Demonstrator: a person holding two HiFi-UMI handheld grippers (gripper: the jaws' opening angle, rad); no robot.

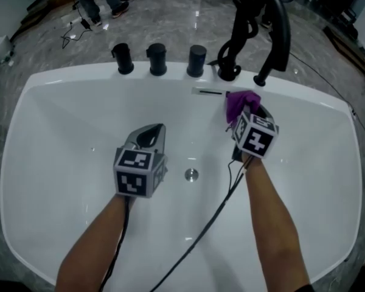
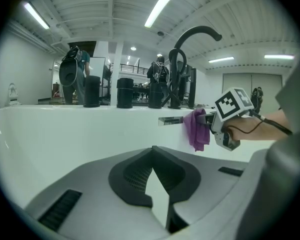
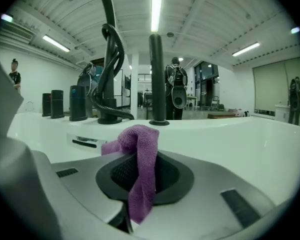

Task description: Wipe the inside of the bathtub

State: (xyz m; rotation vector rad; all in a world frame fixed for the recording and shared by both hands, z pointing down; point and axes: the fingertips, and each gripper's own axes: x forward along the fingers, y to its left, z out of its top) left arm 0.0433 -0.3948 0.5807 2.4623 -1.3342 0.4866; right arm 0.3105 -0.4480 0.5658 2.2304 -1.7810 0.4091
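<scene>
My right gripper has its fingers clamped on a purple cloth, which bunches over the fingertips and hangs down between them. The cloth is high on the far inner wall of the white bathtub, just right of the slim overflow slot and below the black curved spout. I cannot tell whether the cloth actually presses the wall.

My left gripper hovers over the middle of the tub, its fingers brought together at the tips with nothing between them. It is well apart from the cloth. The round metal drain lies on the tub floor between the two grippers, closer to me.

Three black knobs stand in a row on the far rim, left of the spout, with a coiled black hose beside it. A black cable trails from the right gripper across the tub floor.
</scene>
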